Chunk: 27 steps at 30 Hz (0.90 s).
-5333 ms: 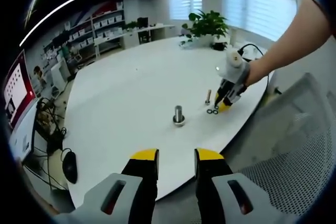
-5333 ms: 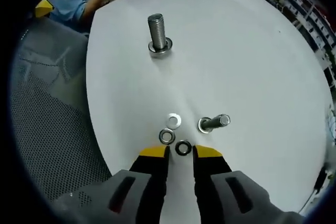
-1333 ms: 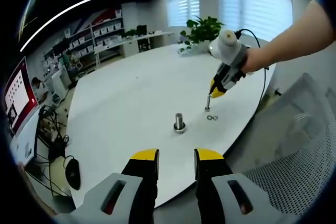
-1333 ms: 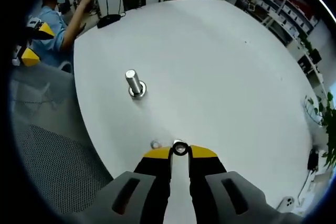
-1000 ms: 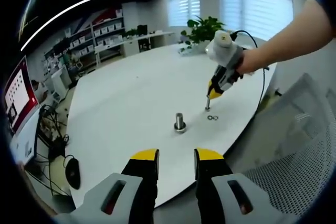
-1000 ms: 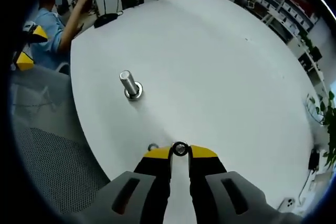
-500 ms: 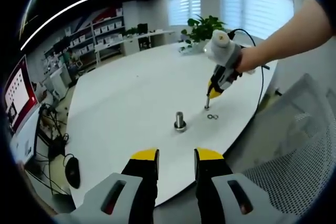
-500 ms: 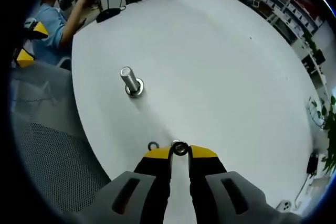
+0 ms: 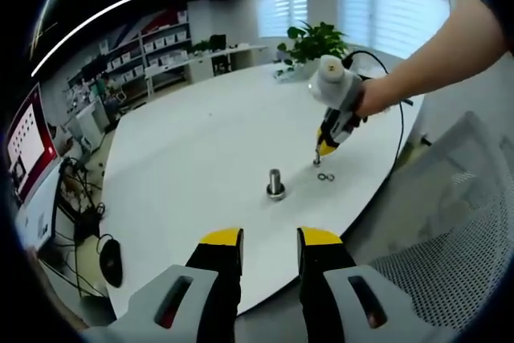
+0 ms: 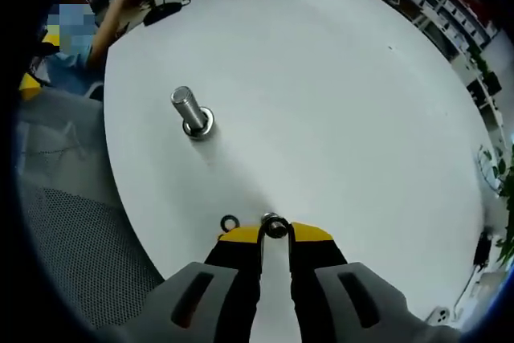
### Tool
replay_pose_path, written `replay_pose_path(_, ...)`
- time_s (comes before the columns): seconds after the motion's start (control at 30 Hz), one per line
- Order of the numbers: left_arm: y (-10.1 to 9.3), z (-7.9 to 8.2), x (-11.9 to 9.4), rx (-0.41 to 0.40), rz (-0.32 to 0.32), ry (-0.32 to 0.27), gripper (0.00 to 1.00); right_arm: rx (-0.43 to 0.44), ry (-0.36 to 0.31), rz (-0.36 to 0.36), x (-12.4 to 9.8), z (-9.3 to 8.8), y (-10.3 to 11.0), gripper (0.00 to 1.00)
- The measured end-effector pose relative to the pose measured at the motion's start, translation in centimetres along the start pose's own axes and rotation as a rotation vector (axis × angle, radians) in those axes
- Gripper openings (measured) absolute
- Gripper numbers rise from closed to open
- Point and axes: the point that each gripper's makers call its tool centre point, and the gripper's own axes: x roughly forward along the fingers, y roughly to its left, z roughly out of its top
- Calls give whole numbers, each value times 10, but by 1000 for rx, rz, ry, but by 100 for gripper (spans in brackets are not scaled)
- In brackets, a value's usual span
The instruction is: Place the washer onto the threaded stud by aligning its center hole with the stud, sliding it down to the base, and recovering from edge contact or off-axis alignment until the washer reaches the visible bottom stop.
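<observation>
A threaded stud point(image 10: 189, 112) stands upright on its wide base on the round white table point(image 10: 337, 78). My right gripper point(image 10: 275, 233) is shut on a small steel washer point(image 10: 275, 226), pinched edge-on at the yellow tips, above the table's near edge and well short of the stud. In the left gripper view the stud point(image 9: 275, 182) stands mid-table, and the right gripper point(image 9: 326, 148), held by a hand, hovers to its right, a little above the table. My left gripper point(image 9: 270, 240) stays open, off the table's edge, holding nothing.
A spare washer point(image 10: 230, 222) lies by the right gripper's tips; two washers point(image 9: 324, 177) and a small bolt point(image 9: 316, 160) sit under it. Grey mesh chair point(image 10: 72, 230) stands beside the table. A person in blue point(image 10: 76, 26) sits at the far edge. A potted plant point(image 9: 315, 38) stands at the back.
The right gripper took a washer off the table and lifted it. Over the last second it has carried it a little closer to the stud. The left gripper has stayed put.
</observation>
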Motion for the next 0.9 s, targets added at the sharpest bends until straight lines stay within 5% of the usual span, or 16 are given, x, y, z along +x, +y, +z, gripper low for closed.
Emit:
replay_pose_path(0.37,0,-3,1,-5,-5,12,25,11,30,1,19,-5,2,15)
replay_pose_path(0.9,0,0,0,-5,-6,-2,25,68,19,-1,17,-8,5,19)
